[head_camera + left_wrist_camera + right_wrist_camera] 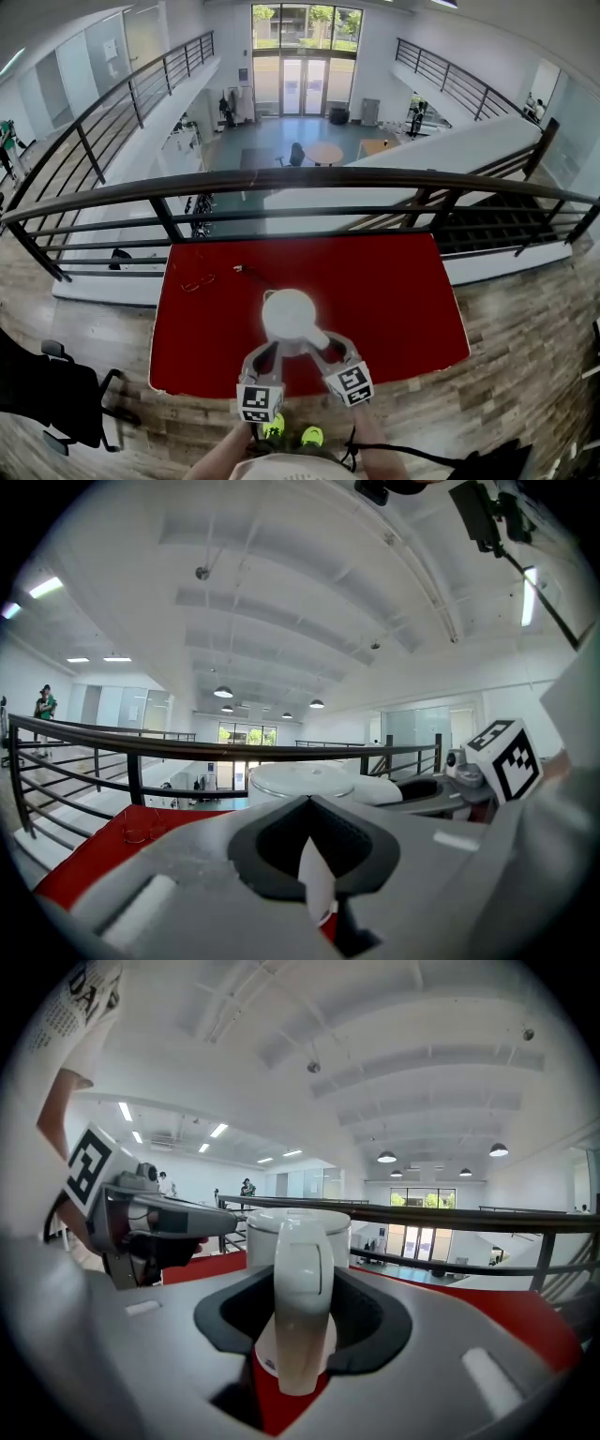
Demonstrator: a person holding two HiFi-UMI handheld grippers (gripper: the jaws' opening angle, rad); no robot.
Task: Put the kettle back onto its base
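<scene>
The kettle (289, 314) is all white, with a round flat lid and a broad handle (302, 1279). It stands near the middle of the red worktop's (394, 291) front edge. The right gripper's (300, 1335) fingers are spread around the handle, with gaps on both sides. The left gripper's (314, 874) fingers are drawn to a narrow slit; I cannot tell whether they pinch anything.

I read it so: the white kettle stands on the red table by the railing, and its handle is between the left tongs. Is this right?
Not quite. The handle is between the right tongs, not the left tongs; the right gripper view shows it there. The rest holds: the white kettle stands on the red table by the railing.
</scene>
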